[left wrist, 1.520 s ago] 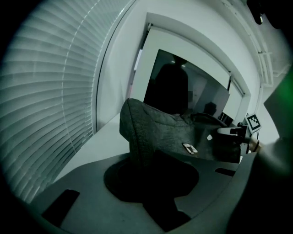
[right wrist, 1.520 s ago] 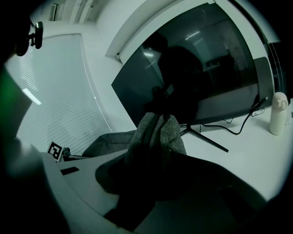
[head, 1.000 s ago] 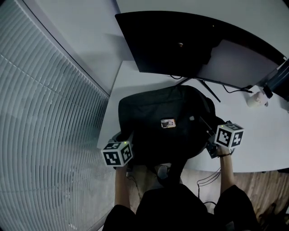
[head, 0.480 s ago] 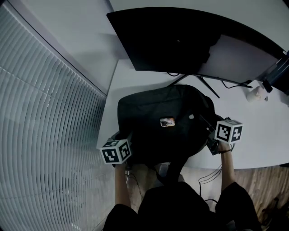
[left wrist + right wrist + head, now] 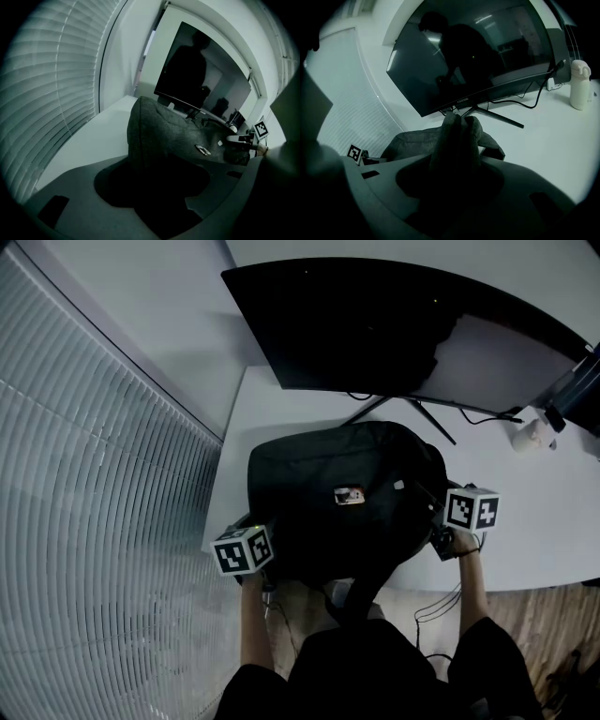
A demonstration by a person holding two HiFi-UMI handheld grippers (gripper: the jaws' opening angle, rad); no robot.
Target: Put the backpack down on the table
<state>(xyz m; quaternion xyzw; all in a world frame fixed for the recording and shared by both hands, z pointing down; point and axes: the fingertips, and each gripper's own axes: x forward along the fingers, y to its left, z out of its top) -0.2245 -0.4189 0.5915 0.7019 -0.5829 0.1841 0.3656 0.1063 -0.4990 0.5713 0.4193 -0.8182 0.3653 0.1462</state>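
A dark grey backpack (image 5: 347, 493) lies on the white table (image 5: 262, 418), and one strap (image 5: 361, 592) hangs over the near edge. My left gripper (image 5: 270, 557) is at its near left corner. In the left gripper view that corner (image 5: 154, 136) runs between the jaws, which are opening, and the pads look clear of the fabric. My right gripper (image 5: 437, 529) is at the backpack's right side. Its jaws are also opening, but a thick fold of fabric (image 5: 454, 136) still fills the gap between them.
A large curved monitor (image 5: 375, 324) stands on its stand just behind the backpack, with cables trailing right. A white bottle (image 5: 532, 439) stands at the far right. A wall of blinds (image 5: 84, 521) runs along the table's left side. The person's body is close to the near edge.
Both grippers have sunk slightly with the backpack, which now rests flatter on the table. They stay at its left and right sides.
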